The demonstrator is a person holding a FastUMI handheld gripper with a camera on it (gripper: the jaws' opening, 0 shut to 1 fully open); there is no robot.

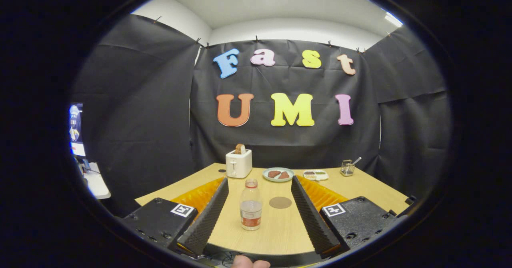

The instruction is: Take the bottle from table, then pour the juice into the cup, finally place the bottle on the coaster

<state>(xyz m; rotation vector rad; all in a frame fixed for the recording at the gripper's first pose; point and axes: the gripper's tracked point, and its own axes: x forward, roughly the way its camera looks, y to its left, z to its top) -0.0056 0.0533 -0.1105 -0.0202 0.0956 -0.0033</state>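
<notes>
The gripper (259, 186) has its two ridged, foam-textured fingers (206, 216) spread wide apart, pressing on nothing. A fingertip of a person (250, 263) shows at the near edge of the table (280, 232), which has a smooth, light wood-grain top. Between the fingers, nearer the left one and touching neither, the bottle (251, 205) stands upright on the table: clear plastic, cylindrical, with a cap on its neck and a label band around its lower part; the liquid fills about the lower half. Just beyond the bottle and to its right lies the coaster (280, 202), a flat brown disc, bare, apart from the bottle. Beyond the fingertips stands a white box-shaped toaster (239, 163) with a slice of bread (240, 149) upright in its slot. To its right sits a round pale plate (278, 179) holding dark reddish pieces, then a small rectangular white tray (316, 175) with divided compartments of food. Farthest right stands a clear glass cup (347, 168) with a utensil leaning in it; its contents cannot be told.
</notes>
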